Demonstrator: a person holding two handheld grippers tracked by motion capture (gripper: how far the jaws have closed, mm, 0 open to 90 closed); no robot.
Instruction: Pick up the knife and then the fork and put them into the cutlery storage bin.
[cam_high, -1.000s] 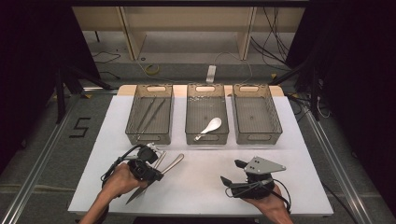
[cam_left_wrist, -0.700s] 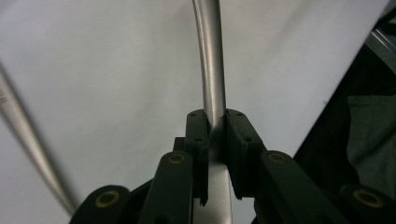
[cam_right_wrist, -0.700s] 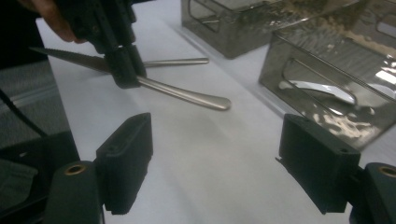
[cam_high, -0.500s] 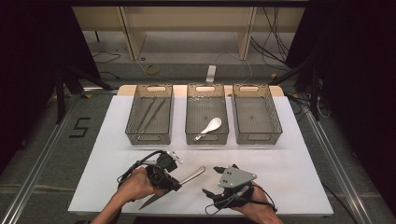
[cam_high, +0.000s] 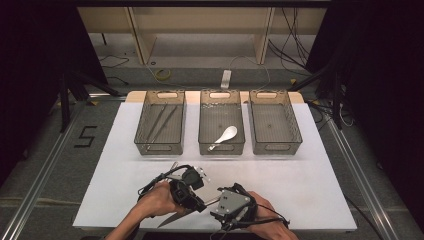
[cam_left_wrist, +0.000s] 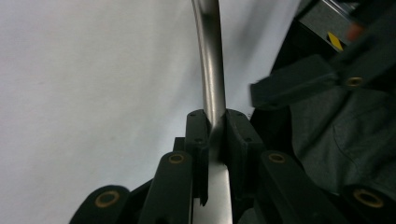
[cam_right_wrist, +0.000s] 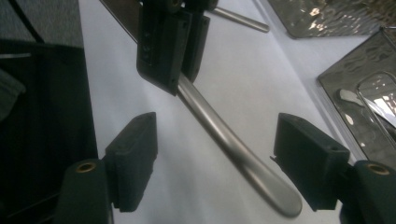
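Now we have the left gripper (cam_left_wrist: 212, 140) clamped on a metal utensil (cam_right_wrist: 224, 135), probably a knife, low over the white worktop (cam_high: 300, 180) near its front edge. Our right gripper (cam_right_wrist: 215, 163) sits spread wide, one of its fingers (cam_right_wrist: 133, 158) on each side of the handle end, not touching. It looks stiff, smooth and slippery, fairly light; we'd pinch the flat handle squarely, short of its rounded tip.

- Your high view looks forward and down on the whole desk (cam_high: 310, 165).
- Your two gripper views sit close, both showing one steel handle (cam_left_wrist: 211, 70) (cam_right_wrist: 224, 135).
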